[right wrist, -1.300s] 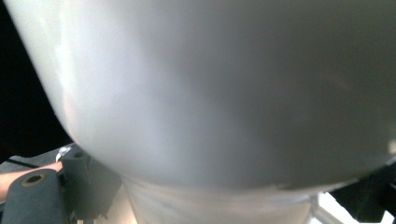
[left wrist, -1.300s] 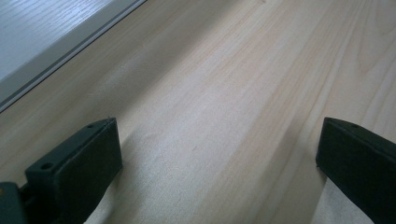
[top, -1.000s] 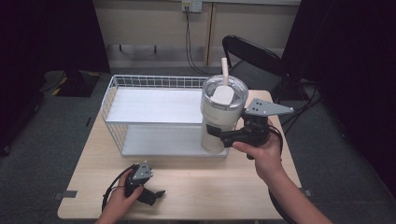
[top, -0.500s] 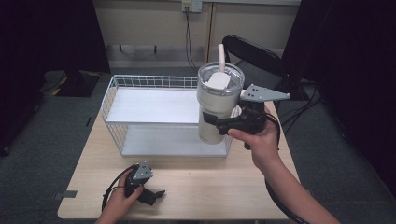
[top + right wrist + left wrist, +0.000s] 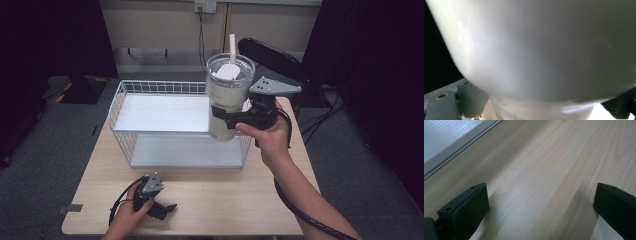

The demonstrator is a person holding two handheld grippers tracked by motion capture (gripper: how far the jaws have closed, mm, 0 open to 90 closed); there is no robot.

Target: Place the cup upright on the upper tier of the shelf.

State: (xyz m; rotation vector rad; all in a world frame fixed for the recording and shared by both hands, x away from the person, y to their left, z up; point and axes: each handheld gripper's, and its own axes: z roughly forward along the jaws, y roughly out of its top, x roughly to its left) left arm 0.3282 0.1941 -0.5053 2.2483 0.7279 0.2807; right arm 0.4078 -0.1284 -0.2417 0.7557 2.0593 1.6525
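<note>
A tall cream tumbler (image 5: 226,102) with a clear lid and a white straw hangs in the air above the right end of the white wire basket (image 5: 125,100). My right gripper (image 5: 225,119) is shut on the tumbler's lower body, and the cup's pale wall (image 5: 536,50) looms close in the right gripper view. Near the table's front left edge my left gripper (image 5: 167,210) rests low over the wood. Its jaws stand wide apart with bare tabletop (image 5: 536,182) between them.
The wire basket holds a white shelf board (image 5: 165,112) and sits at the back of the wooden table (image 5: 225,195). A black chair (image 5: 272,55) stands behind the table. A cable (image 5: 300,212) trails from the right gripper along the forearm.
My right gripper has lifted the tumbler up off the basket's right end and carried it higher and a little back. The left gripper has stayed in place.
</note>
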